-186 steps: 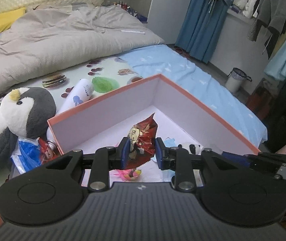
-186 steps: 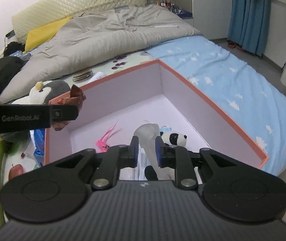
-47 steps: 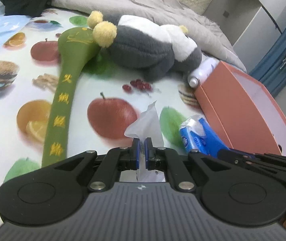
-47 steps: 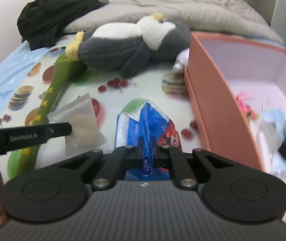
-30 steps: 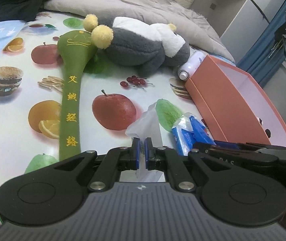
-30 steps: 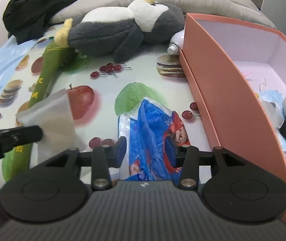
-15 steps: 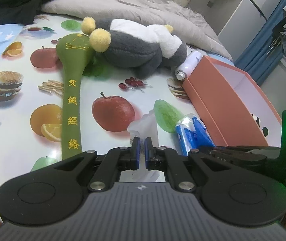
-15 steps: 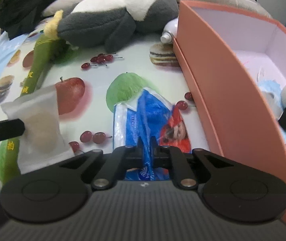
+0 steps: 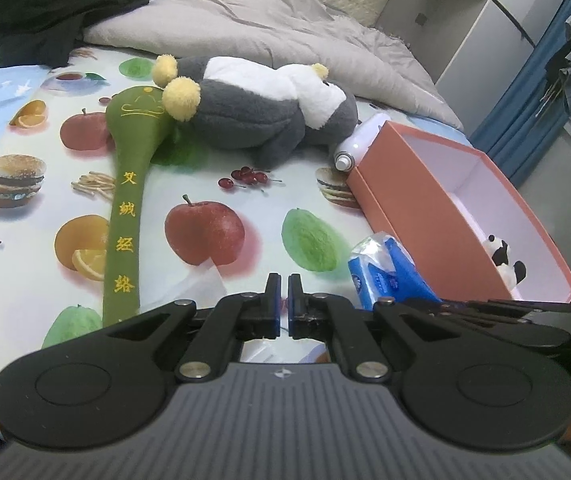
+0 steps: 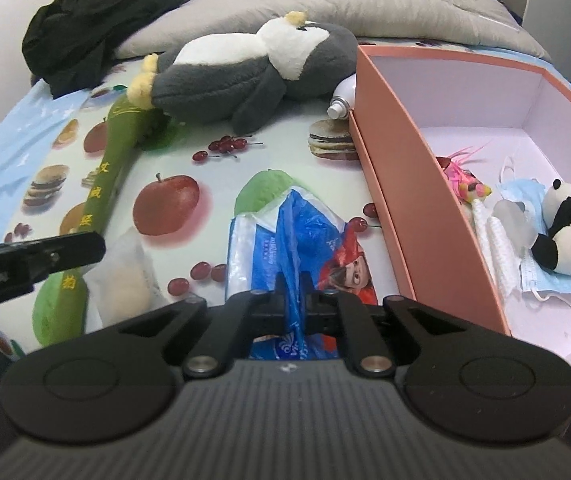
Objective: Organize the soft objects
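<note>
1. A bed with a fruit-print sheet [image 9: 245,148] filled both views, a grey duvet [image 9: 269,28] and black clothes [image 10: 97,20] heaped at its far end.
2. Only the right wrist view looked into the orange box [image 10: 401,184]: a toy panda [image 10: 565,232], a blue mask [image 10: 525,196] and a pink feathery toy [image 10: 461,176] lay on its floor. The left view showed just the panda's head above the wall.
3. Only the right view showed the white pouch [image 10: 125,280] clearly, hanging at the tip of the left gripper [image 10: 85,248]; in the left view it was a pale scrap beside the fingers.
4. The left gripper [image 9: 284,292] pointed down at the sheet, jaws clenched on the pouch's edge.
5. The right gripper [image 10: 293,284] tilted steeply down, jaws clamped on the blue bag [image 10: 297,232], which lay on the sheet just beside the box's near wall.
6. A plush penguin [image 9: 261,116] lay against a green mallet [image 9: 125,200] and near a white bottle [image 10: 341,96] at the box's far corner.
7. Bare sheet lay open between mallet and bag; the box stood at the bed's right edge.
</note>
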Demonstrator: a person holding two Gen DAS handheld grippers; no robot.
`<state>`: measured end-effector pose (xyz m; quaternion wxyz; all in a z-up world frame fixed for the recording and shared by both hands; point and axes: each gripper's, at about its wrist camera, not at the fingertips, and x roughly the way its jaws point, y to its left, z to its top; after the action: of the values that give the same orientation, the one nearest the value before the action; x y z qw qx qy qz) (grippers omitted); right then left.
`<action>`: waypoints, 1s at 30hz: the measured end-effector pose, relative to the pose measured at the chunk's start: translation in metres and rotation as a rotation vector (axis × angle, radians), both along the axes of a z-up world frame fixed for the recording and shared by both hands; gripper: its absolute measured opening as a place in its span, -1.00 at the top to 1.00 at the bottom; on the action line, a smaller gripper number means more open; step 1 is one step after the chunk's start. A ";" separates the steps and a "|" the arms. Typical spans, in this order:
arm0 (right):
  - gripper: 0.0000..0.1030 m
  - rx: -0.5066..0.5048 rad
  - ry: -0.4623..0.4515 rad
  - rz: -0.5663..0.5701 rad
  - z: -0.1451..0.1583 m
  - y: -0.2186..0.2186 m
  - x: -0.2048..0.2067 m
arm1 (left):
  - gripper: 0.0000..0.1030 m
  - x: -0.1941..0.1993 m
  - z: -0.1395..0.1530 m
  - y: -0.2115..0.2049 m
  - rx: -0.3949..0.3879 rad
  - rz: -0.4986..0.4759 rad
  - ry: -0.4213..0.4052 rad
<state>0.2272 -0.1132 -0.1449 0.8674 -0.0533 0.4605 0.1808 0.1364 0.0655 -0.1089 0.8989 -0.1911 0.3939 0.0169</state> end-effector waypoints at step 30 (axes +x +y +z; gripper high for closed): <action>0.84 0.014 0.118 0.013 -0.040 -0.004 -0.012 | -0.36 0.034 -0.079 0.005 0.393 -0.470 0.223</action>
<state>0.2151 -0.1175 -0.1848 0.8379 -0.0397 0.5092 0.1925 0.1707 0.0702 -0.1878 0.8493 0.0850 0.5124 -0.0945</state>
